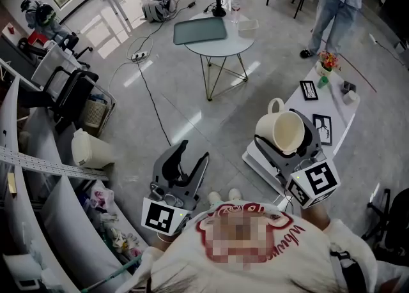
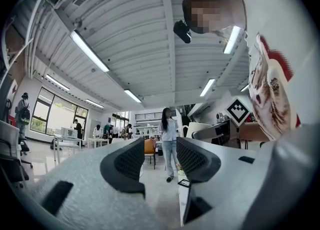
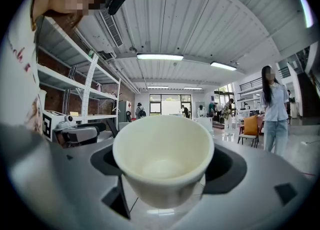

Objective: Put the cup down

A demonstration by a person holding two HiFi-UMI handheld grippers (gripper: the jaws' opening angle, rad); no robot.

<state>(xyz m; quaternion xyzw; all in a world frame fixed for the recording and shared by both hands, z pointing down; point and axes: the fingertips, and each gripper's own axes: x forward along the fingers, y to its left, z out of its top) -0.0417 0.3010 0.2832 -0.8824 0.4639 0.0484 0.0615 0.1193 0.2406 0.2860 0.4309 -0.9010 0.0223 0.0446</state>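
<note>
Right gripper view shows the right gripper (image 3: 168,167) clamped wide on the cream cup (image 3: 161,146), one pad against each side, cup held aloft, while the left gripper (image 2: 160,162) stands open with nothing between its jaws.

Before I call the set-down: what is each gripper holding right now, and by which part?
Right gripper clamps the cream cup by its side walls, handle free. Left gripper holds nothing; jaws apart.
</note>
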